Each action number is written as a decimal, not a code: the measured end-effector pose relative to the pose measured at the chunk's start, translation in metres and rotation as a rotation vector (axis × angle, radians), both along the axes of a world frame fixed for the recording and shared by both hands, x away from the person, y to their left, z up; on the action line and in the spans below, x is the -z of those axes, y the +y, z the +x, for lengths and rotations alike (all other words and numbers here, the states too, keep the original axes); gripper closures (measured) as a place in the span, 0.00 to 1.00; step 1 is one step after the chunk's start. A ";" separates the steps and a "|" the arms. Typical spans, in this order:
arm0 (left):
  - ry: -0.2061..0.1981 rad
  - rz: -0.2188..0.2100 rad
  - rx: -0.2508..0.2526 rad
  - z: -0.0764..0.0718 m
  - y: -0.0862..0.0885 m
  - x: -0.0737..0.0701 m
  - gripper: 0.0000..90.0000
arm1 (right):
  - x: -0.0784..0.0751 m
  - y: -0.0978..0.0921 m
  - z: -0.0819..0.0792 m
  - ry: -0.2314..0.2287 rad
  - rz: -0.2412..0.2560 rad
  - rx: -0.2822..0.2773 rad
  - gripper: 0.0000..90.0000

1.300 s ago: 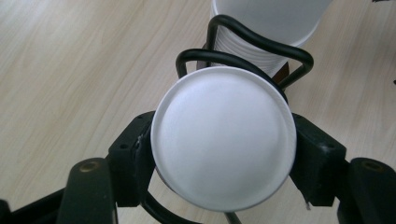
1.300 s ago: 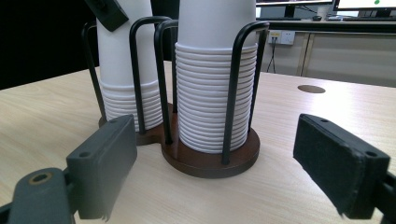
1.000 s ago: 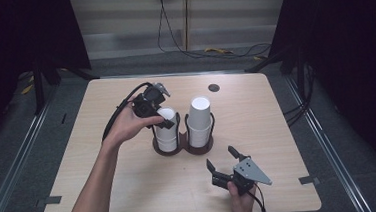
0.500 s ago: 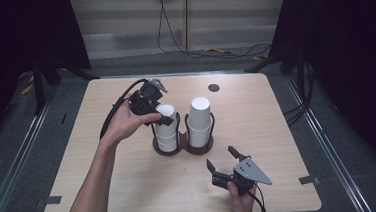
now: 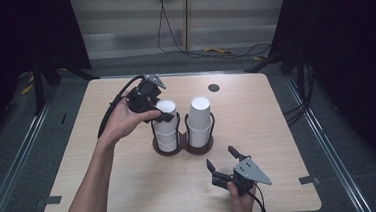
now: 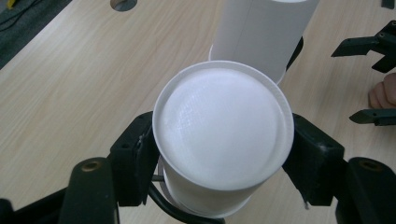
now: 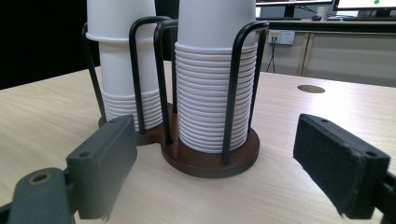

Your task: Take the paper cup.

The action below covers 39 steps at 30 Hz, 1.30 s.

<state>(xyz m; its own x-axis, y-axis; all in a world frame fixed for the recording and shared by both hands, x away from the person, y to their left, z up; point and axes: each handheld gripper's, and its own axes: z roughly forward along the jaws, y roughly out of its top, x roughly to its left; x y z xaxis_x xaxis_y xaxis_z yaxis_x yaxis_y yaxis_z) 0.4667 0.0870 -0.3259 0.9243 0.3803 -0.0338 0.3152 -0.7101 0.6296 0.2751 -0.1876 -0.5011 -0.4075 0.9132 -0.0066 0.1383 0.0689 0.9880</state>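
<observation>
Two stacks of upturned white paper cups stand in a brown double holder [image 5: 184,147] with black wire posts. My left gripper [image 5: 159,110] is shut on the top cup [image 6: 219,140] of the left stack [image 5: 166,135], one pad pressed on each side of it. That cup's rim [image 7: 116,37] sits raised above the packed rims below. The right stack [image 5: 200,120] stands untouched. My right gripper [image 5: 221,157] rests open on the table in front of the holder, its jaws wide apart and pointing at the right stack [image 7: 210,93].
A round hole [image 5: 214,87] is cut in the wooden table behind the stacks. In the left gripper view the right gripper's open fingers [image 6: 359,46] show at the right edge. Dark floor and cables surround the table.
The left gripper has risen slightly with the top cup of the left stack between its pads. The right gripper has stayed where it was.
</observation>
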 end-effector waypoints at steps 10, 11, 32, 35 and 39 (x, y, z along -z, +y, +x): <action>-0.022 -0.030 -0.009 -0.001 0.007 -0.007 0.37 | 0.000 0.000 0.000 0.002 -0.001 0.001 0.15; -0.021 -0.047 -0.027 -0.001 0.008 -0.008 0.37 | 0.000 0.000 0.000 0.002 -0.001 0.001 0.15; -0.078 -0.171 -0.040 -0.014 0.023 -0.023 0.37 | 0.000 0.000 0.000 0.005 0.003 0.004 0.15; -0.100 -0.194 -0.052 -0.017 0.027 -0.024 0.37 | 0.000 0.000 0.000 0.005 0.003 0.003 0.15; -0.114 -0.235 -0.081 -0.023 0.035 -0.025 0.37 | 0.000 0.000 0.000 0.004 0.002 0.003 0.15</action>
